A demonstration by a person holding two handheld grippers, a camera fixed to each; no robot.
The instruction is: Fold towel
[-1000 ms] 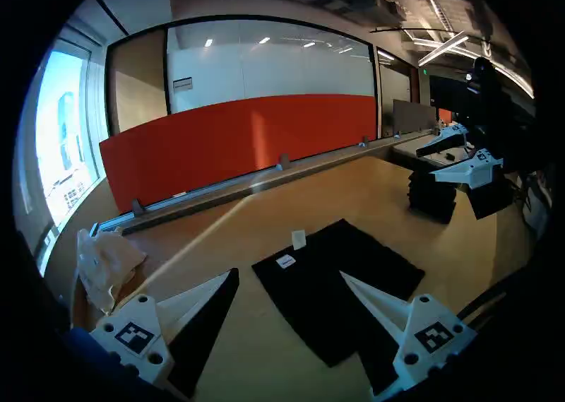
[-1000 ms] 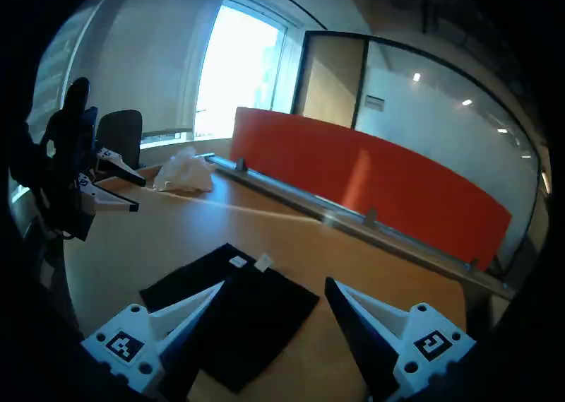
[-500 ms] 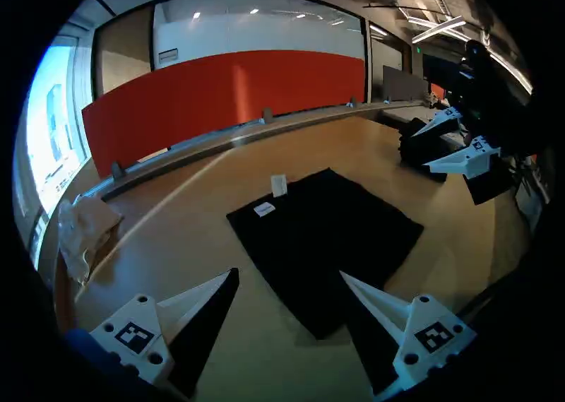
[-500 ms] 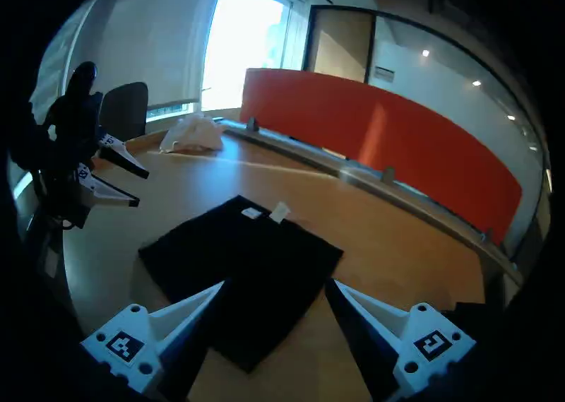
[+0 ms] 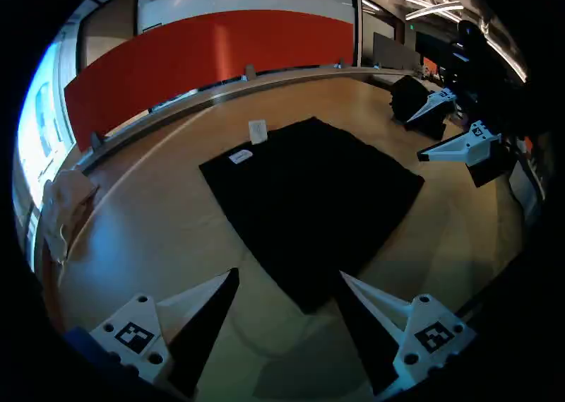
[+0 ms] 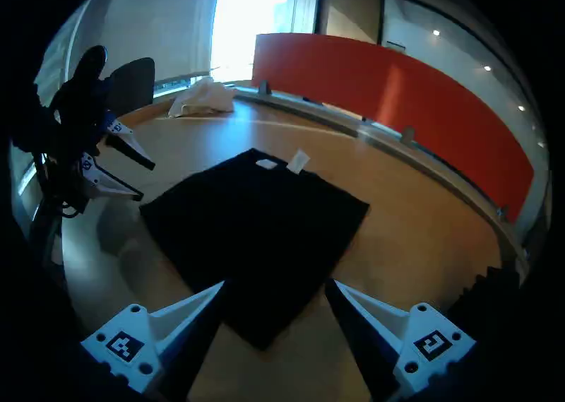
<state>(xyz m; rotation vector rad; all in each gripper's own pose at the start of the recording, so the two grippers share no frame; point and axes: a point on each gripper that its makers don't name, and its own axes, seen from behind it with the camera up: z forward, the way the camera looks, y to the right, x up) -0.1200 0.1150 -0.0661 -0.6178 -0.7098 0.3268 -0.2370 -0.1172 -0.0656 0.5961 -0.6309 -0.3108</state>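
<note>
On the towel (image 5: pixel 311 190), two white tags (image 5: pixel 258 131) are seen, their print unreadable; the left gripper (image 5: pixel 287 273) and right gripper (image 6: pixel 275 282) are held spread, empty.

The left gripper (image 5: pixel 287 273) is cut off at 6 o'clock in the left gripper view, its body lost below the fingers. Two white labels (image 5: pixel 258 131) on the towel (image 5: pixel 311 190)'s far edge, toward 12 o'clock, are too small to read. A pale crumpled bundle (image 5: pixel 63 204) at 9 o'clock is clipped by the edge. A dark lump (image 5: pixel 401 95) at 2 o'clock sits partly behind the right gripper (image 5: pixel 413 140); I cannot tell what it is. In the right gripper view, a dark ribbed shape (image 6: pixel 494 289) at 4 o'clock is cut off.
</note>
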